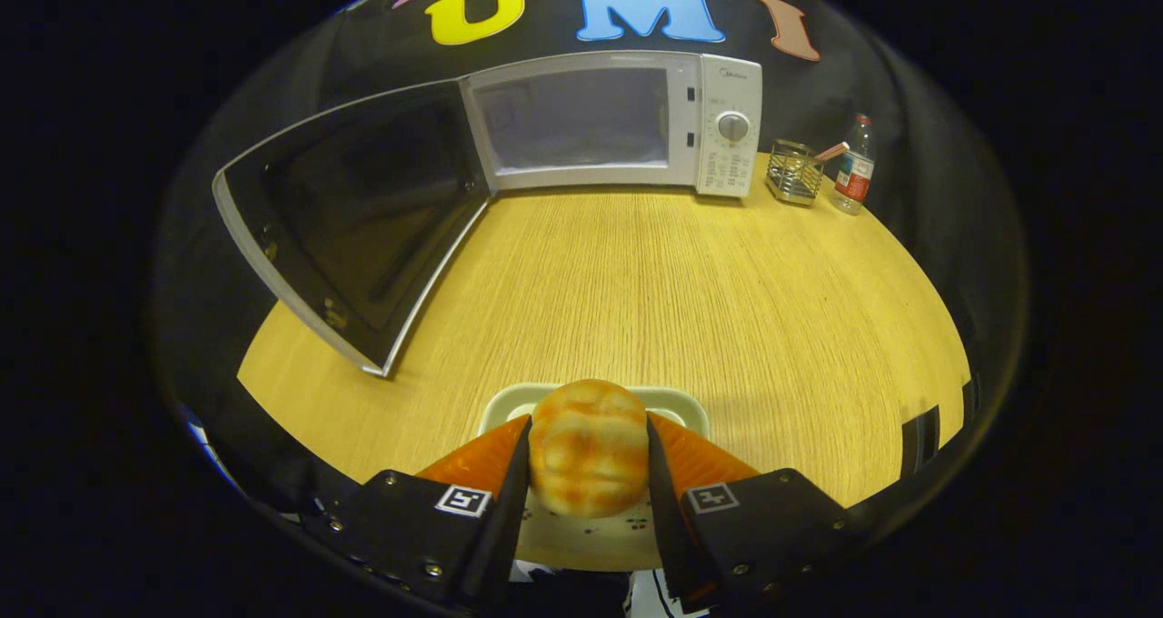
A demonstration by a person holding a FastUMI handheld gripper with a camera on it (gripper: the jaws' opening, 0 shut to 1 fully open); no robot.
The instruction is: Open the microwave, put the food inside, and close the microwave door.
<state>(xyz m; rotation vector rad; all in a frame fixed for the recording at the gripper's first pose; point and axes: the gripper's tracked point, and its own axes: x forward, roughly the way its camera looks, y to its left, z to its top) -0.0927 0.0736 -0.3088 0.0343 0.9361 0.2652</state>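
Golden-brown and mottled with paler patches, one bread roll (589, 447) is gripped between the jaws of the gripper (587, 473), with a finger pressed against each of its sides, so the jaws are closed to the roll's width. The roll is rounded and lumpy, with shallow creases across its crust. It is held over a single pale rectangular tray (680, 405), whose far rim is seen just beyond the roll and whose floor, printed with small red marks, is seen beneath it. The tray is set at the near edge of the wooden table (636, 291).

Beyond the tray a wide stretch of bare light wood grain is left open all the way to one white microwave (618, 123), which is placed at the far edge of the table against the booth wall. Its door (350, 218) is swung fully open to the left, the dark inner face turned toward the table, and its lower corner reaches well forward over the table's left part. The cavity is open and lit pale inside. One dial is found on the control panel at the right.

Just right of the microwave one wire holder (794, 173) is set, and beside it one small plastic bottle (855, 168) with a red label, near the table's far right edge.
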